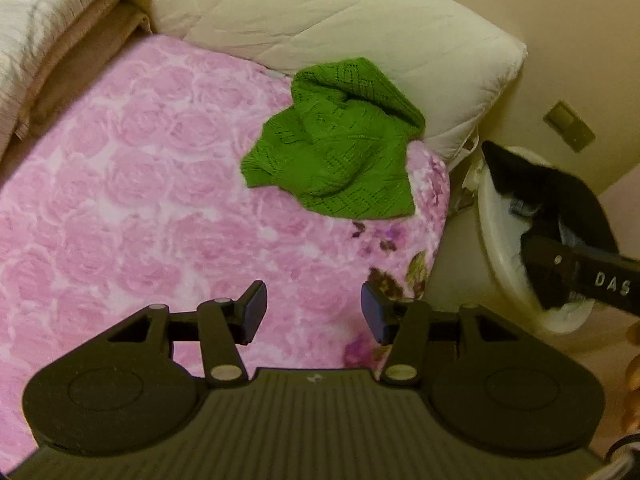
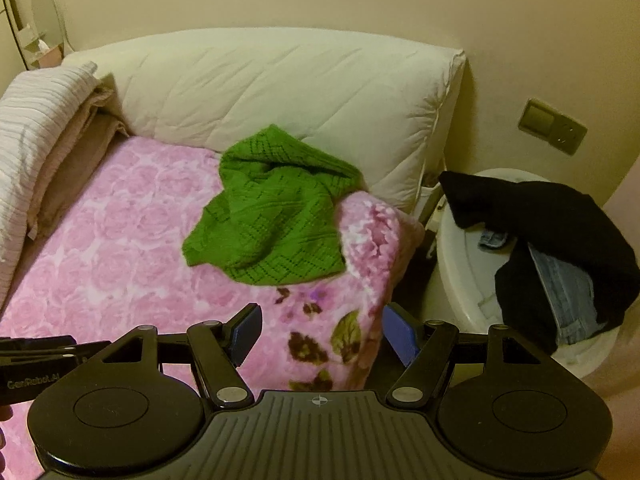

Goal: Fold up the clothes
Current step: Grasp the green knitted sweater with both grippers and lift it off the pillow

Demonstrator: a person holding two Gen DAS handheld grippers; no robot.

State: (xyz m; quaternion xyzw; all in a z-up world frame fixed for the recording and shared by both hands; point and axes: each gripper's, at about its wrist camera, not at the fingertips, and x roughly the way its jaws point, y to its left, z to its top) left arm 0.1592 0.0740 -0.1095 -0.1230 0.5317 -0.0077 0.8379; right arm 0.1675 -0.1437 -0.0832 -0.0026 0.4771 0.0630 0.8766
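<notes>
A crumpled green knitted sweater [image 1: 336, 152] lies on the pink rose-patterned blanket [image 1: 132, 184] that covers the bed, close to the bed's right edge and at its far end, where the upper part of the garment rests against the large cream pillow [image 1: 320, 20]. The sweater's long axis runs roughly from the pillow toward the near right edge of the bed; its broad lower part, with an openwork diamond pattern, faces the cameras, and a narrower flap points left across the blanket. The garment is bunched and unfolded. The left gripper [image 1: 314, 312] hovers above the near part of the blanket with its jaws spread and nothing between them, well apart from the sweater. The right gripper [image 2: 320, 330] is likewise spread and empty, above the blanket's floral right border where it drapes over the bed edge. Folded beige and white striped bedding [image 2: 44, 136] is stacked along the left edge of the bed. Beside the bed's right edge stands a white laundry basket [image 2: 460, 280] holding a black garment [image 2: 552, 216] draped over its rim and blue denim [image 2: 568, 292] beneath. A wall switch plate [image 2: 552, 126] is mounted above the basket.
</notes>
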